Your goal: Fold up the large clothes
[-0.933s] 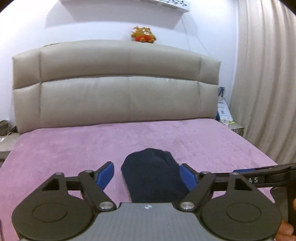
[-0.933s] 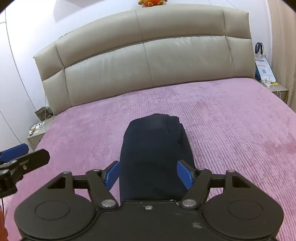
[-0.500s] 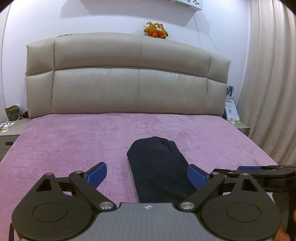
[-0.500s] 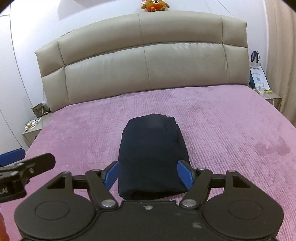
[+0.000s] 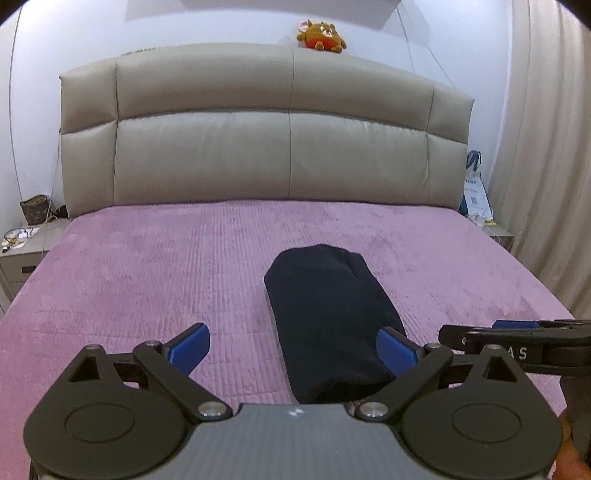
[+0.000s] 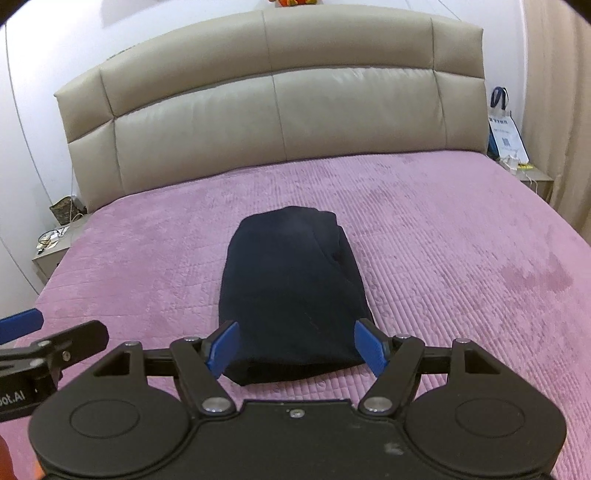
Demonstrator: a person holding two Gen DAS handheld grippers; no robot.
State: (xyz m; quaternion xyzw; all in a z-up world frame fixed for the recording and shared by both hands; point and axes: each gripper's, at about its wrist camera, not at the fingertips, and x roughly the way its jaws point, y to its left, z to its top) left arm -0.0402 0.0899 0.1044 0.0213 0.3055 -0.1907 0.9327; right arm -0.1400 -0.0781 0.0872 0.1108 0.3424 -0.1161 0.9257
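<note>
A dark navy garment lies folded into a compact oblong bundle on the pink bedspread; it also shows in the right wrist view. My left gripper is open and empty, held above the bed just short of the bundle's near end. My right gripper is open and empty, its blue fingertips either side of the bundle's near edge without touching it. The right gripper shows at the right edge of the left wrist view. The left gripper shows at the left edge of the right wrist view.
A beige padded headboard stands at the back with a plush toy on top. Nightstands with small items flank the bed. A curtain hangs at the right.
Both grippers have drawn back and risen from the folded bundle, so more of it and the bed shows. Both stay open and empty.
</note>
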